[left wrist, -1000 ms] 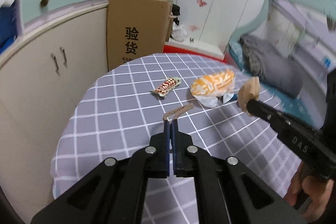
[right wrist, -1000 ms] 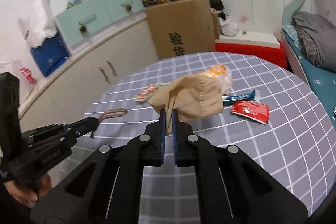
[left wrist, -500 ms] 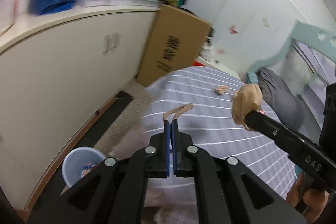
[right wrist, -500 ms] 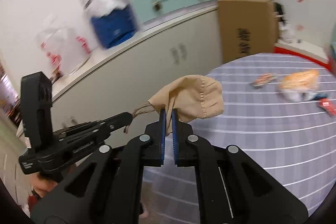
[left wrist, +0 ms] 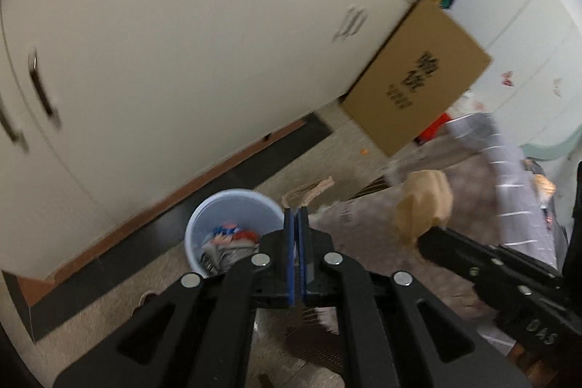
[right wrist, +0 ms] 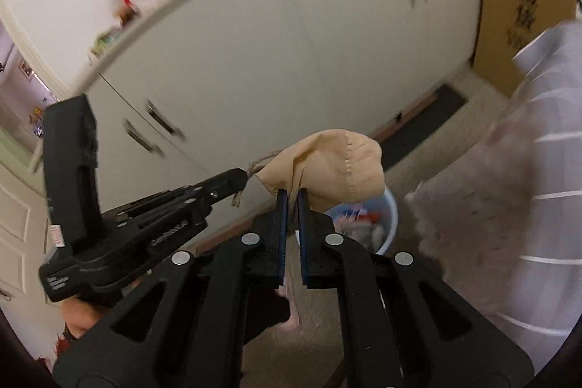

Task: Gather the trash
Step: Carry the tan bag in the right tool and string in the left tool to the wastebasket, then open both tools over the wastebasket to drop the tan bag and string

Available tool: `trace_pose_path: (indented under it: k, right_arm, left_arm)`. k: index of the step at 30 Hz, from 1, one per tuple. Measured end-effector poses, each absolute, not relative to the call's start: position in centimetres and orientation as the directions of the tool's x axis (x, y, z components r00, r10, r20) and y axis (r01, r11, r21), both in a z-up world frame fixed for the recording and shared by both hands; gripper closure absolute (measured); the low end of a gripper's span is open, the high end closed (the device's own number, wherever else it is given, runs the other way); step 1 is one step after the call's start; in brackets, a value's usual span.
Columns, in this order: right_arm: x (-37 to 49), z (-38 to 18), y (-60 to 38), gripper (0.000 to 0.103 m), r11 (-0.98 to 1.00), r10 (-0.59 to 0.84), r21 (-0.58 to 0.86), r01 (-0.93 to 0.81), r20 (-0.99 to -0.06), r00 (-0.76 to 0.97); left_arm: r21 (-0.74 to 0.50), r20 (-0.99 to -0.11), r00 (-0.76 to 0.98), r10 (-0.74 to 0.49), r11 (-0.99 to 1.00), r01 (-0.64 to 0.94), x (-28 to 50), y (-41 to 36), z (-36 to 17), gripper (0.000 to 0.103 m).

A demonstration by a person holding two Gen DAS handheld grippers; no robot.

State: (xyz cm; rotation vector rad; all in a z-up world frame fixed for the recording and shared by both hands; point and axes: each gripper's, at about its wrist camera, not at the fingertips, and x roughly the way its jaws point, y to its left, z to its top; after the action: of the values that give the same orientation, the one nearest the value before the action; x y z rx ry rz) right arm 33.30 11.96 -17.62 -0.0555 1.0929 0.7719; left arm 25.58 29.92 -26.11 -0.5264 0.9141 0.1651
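Left gripper pressed together on a twisted brown paper cord, tips pointing steeply down just past the right rim of a pale blue bin. Same gripper seen in the right wrist view as a black tool coming in from the left, the cord trailing from its tip. Bin standing on beige floor close to the dark plinth of a cream cabinet, already holding crumpled wrappers in red, blue and white. Cardboard box with printed characters leaning against the cabinet farther right. Right gripper pinching a crumpled tan paper bag, the bag bulging above the blue pads and hanging over the near rim of the bin. In the left wrist view that bag at the tip of the other black tool, to the right of the bin and apart from it. Grey checked tablecloth draped at the far right edge, blurred. A hand gripping the left tool's handle at lower left, partly hidden.
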Motion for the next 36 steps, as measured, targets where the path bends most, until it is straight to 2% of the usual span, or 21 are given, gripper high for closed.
trace_pose_path:
  k: [7, 9, 10, 11, 12, 13, 18, 25, 29, 36]
  right_arm:
    - [36.7, -27.6, 15.5, 0.095, 0.763, 0.500, 0.388, -0.517, -0.861, 0.091]
    - [37.7, -30.0, 16.1, 0.087, 0.788, 0.463, 0.368, -0.494, -0.883, 0.082]
    - [37.9, -30.7, 16.1, 0.077, 0.797, 0.451, 0.359, -0.485, -0.889, 0.083]
    - [38.0, -31.5, 16.2, 0.061, 0.801, 0.447, 0.359, -0.478, -0.891, 0.080]
    - [37.8, -32.1, 16.0, 0.052, 0.805, 0.444, 0.359, -0.473, -0.892, 0.080]
    - [37.9, -32.4, 16.1, 0.049, 0.809, 0.438, 0.349, -0.473, -0.895, 0.089]
    - [38.1, -33.6, 15.6, 0.049, 0.835, 0.373, 0.275, -0.477, -0.920, 0.122]
    - [36.7, -33.3, 15.1, 0.043, 0.849, 0.206, 0.025, -0.528, -0.936, 0.287]
    - [35.6, -32.7, 14.7, 0.042, 0.837, 0.161, -0.066, -0.543, -0.920, 0.359]
    - [35.2, -31.7, 13.6, 0.042, 0.849, 0.170, -0.063, -0.525, -0.907, 0.384]
  left_arm:
    - [-0.318, -0.862, 0.502, -0.067, 0.844, -0.433, 26.6, 32.3, -33.5, 0.101]
    - [-0.295, -0.879, 0.473, -0.062, 0.850, -0.437, 27.2, 32.4, -35.0, 0.101]
    - [-0.294, -0.885, 0.461, -0.068, 0.850, -0.438, 27.5, 32.4, -35.8, 0.101]
    - [-0.294, -0.888, 0.453, -0.074, 0.850, -0.438, 27.8, 32.3, -36.4, 0.101]
    - [-0.290, -0.893, 0.444, -0.075, 0.850, -0.439, 28.0, 32.3, -37.0, 0.101]
    - [-0.286, -0.895, 0.439, -0.075, 0.852, -0.438, 28.1, 32.3, -37.4, 0.101]
    - [-0.252, -0.908, 0.413, -0.062, 0.871, -0.423, 29.0, 31.4, -38.8, 0.101]
    - [-0.185, -0.921, 0.389, -0.021, 0.902, -0.389, 30.0, 29.7, -39.4, 0.101]
    - [-0.170, -0.922, 0.386, -0.015, 0.912, -0.372, 30.4, 29.1, -39.3, 0.101]
    - [-0.166, -0.916, 0.400, -0.012, 0.921, -0.353, 31.2, 28.2, -38.3, 0.100]
